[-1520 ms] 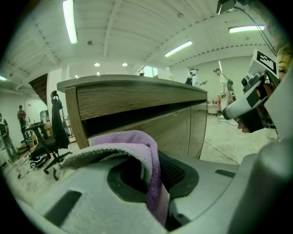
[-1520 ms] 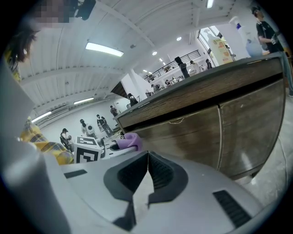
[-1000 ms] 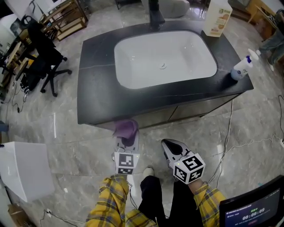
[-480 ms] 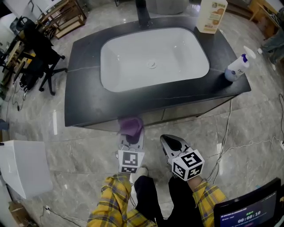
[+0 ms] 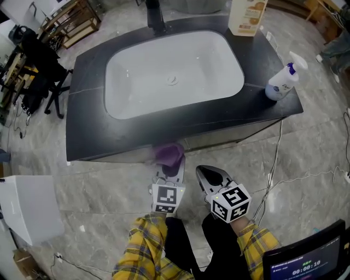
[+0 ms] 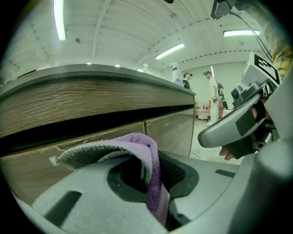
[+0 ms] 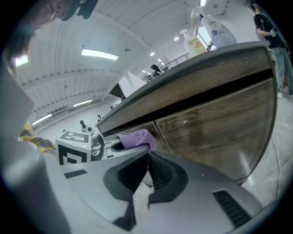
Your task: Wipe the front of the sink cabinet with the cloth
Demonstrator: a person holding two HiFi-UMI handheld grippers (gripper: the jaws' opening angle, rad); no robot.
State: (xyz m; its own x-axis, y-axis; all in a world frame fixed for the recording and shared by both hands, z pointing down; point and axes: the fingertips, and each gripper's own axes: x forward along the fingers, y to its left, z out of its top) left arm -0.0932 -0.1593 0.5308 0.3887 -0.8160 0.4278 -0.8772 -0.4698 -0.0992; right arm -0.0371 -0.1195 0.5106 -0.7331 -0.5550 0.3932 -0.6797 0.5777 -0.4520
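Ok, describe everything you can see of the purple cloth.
The purple cloth is a soft, fuzzy fabric, lilac with a paler greyish underside. It is bunched and folded, pinched between the shut jaws of the left gripper, its loose edge flopping sideways. It sits just below the countertop, against the wooden cabinet front, seemingly touching it.

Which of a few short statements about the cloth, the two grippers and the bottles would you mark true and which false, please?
1. The left gripper is shut on the purple cloth. True.
2. The right gripper holds the spray bottle. False: its jaws are together on nothing, and the spray bottle stands on the countertop.
3. The cloth is at the cabinet front, just under the countertop. True.
4. The large bottle stands in the sink. False: it stands on the countertop behind the sink.
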